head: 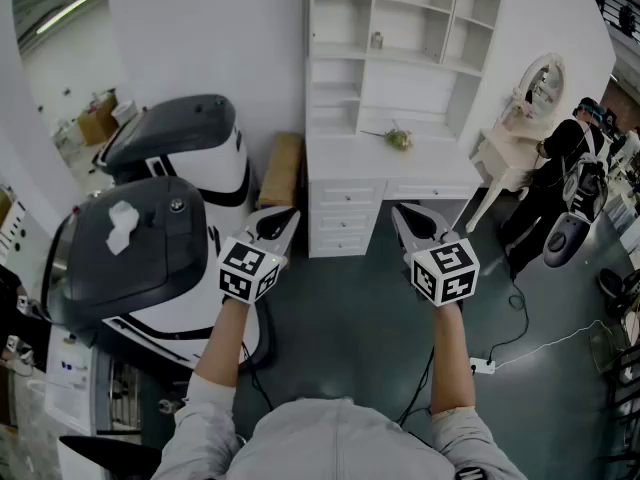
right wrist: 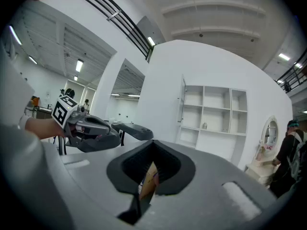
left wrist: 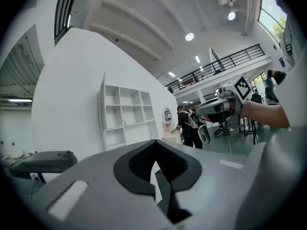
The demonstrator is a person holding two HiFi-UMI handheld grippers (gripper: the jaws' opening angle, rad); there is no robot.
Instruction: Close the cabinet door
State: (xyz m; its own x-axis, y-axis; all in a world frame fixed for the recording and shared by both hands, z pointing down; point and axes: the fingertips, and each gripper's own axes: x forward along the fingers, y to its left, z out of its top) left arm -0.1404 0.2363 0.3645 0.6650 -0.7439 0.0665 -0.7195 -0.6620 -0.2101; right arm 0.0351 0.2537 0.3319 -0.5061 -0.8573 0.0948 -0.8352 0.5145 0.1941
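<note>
1. We held the left gripper point(head: 286, 216) and the right gripper point(head: 401, 212) level in front of us, side by side. Both were well apart from the white shelf unit point(head: 430, 28) that stood on the desk point(head: 345, 183).
2. The left gripper's jaws were together with nothing between them. The right gripper was the same, jaws pressed shut and empty.
3. The cabinet door point(head: 307, 28) hung at the upper left of the shelf unit, swung out towards us and seen edge-on. It was open and neither gripper touched it, so we judged the closing had not begun.
4. Risk: a closed gripper tip on a thin door edge would likely slip off. It probably needs a flat push on the door face.
5. Risk: the door sat high above the desk, so a long reach could mean a weak or skewed push that leaves it ajar.
6. Risk: too hard a shove could slam the door and shake the small jar point(head: 377, 40) on the shelf beside it.
7. Risk: a cable point(head: 545, 346) ran across the floor to our right, and a big dark-topped machine point(head: 140, 243) crowded our left. We could trip or bump an elbow when stepping in.
8. A person point(head: 560, 173) stood far to the right, well clear of the door, so we saw little risk there.
</note>
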